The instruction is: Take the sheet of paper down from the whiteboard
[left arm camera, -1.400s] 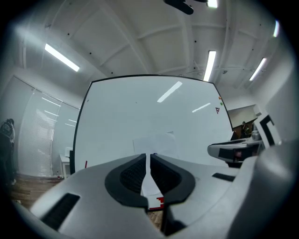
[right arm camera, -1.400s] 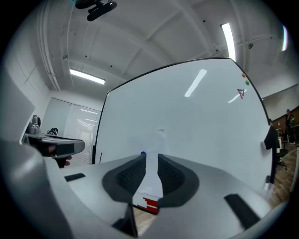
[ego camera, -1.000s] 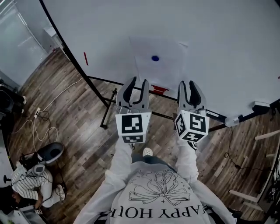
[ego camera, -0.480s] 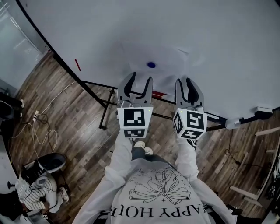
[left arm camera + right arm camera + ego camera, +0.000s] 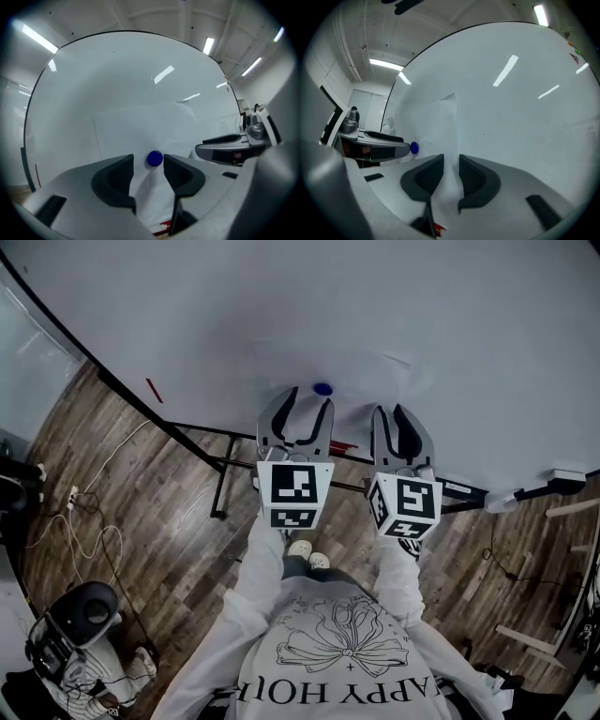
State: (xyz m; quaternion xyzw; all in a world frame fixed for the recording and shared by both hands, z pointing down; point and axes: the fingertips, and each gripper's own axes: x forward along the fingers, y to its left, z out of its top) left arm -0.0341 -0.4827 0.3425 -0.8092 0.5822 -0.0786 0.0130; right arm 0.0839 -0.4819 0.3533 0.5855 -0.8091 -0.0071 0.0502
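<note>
Left gripper (image 5: 302, 407), jaws spread wide, lines up on the blue magnet (image 5: 154, 159), which sits just ahead of its tips, untouched. Right gripper (image 5: 450, 161), to the magnet's right, is closing with the right edge of the sheet (image 5: 140, 131) in line with its gap, pads not yet pressing. The sheet lies flat on the whiteboard (image 5: 422, 315), pinned under the magnet. Light, limp and easily torn, it likely wants an edge pinch once the magnet lifts.
</note>
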